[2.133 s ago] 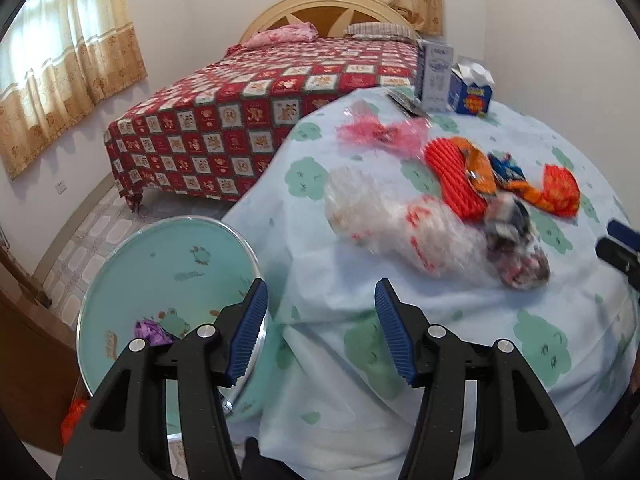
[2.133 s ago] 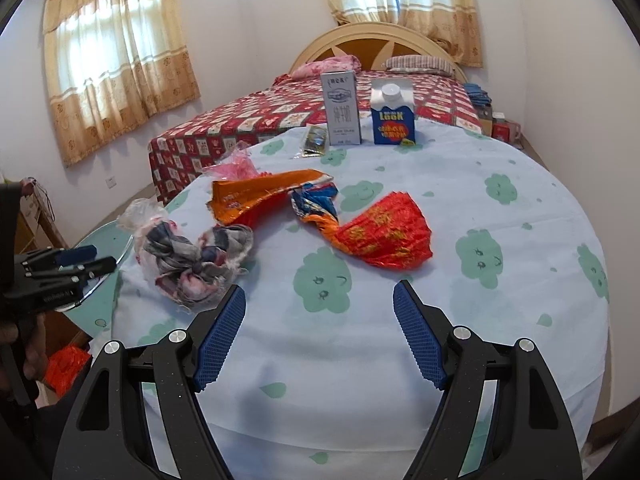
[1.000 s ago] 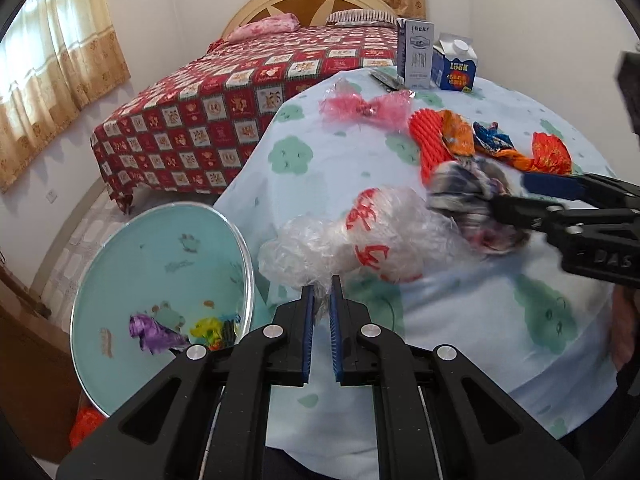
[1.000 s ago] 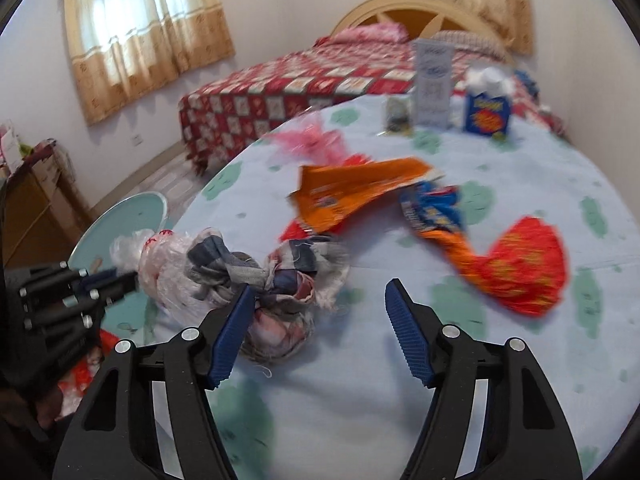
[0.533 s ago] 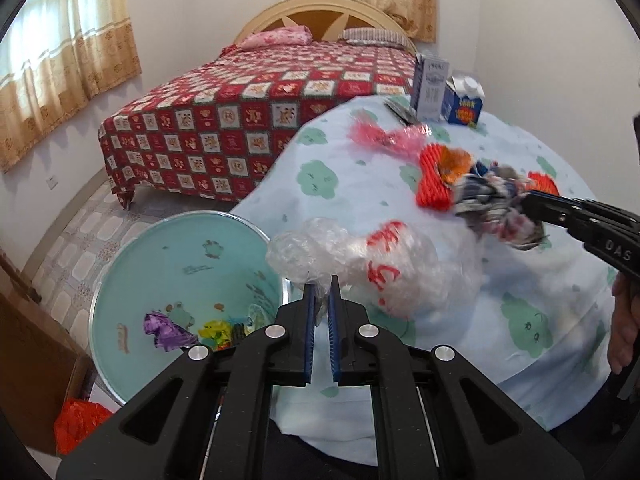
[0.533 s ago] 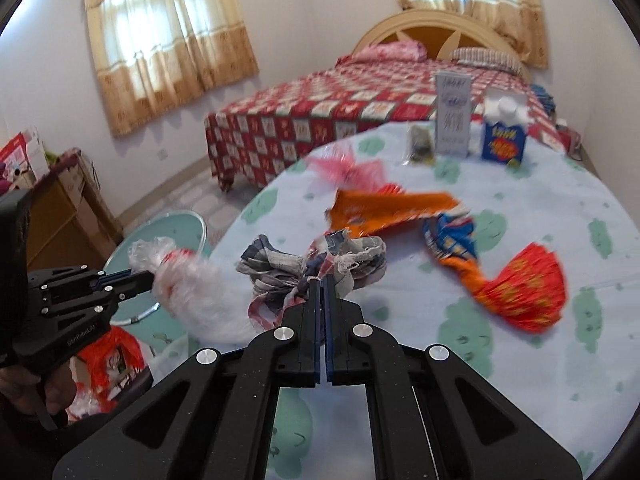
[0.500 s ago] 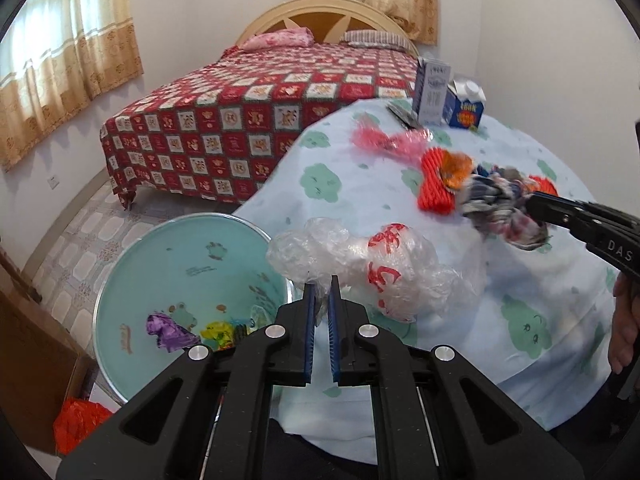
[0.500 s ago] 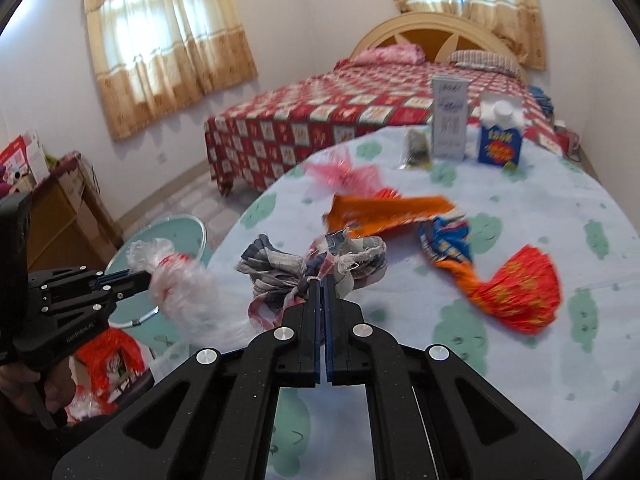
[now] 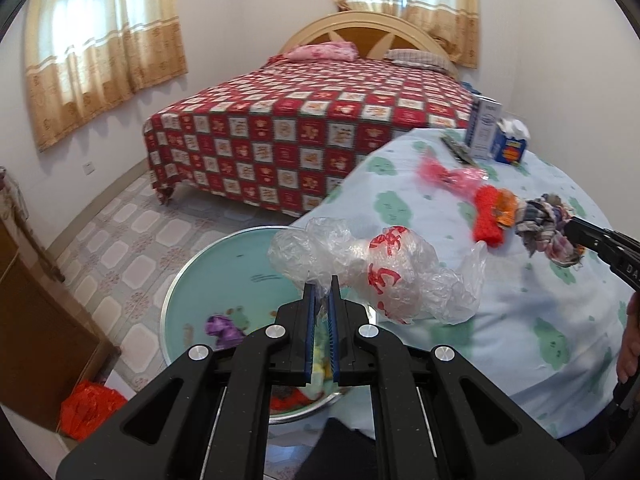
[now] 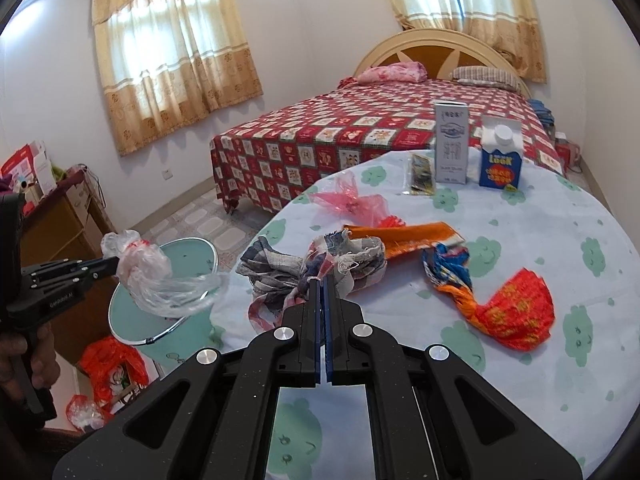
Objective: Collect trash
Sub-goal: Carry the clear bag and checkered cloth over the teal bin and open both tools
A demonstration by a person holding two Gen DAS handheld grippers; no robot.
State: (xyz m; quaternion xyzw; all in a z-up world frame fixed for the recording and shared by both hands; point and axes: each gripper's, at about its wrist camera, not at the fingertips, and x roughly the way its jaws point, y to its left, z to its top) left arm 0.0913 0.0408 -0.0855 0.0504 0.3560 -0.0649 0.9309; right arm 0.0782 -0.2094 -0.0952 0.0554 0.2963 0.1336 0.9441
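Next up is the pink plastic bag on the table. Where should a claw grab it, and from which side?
Grip the pink plastic bag at its pinched, knotted middle, where the film gathers into a narrow waist. Probably come down from above on the near side; the standing cartons crowd the far side.

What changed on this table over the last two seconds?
Both grippers went from open to shut. The left gripper took the clear plastic bag and carried it off the table toward the teal bin. The right gripper took the plaid cloth bundle and lifted it. The wrappers and cartons stayed put.
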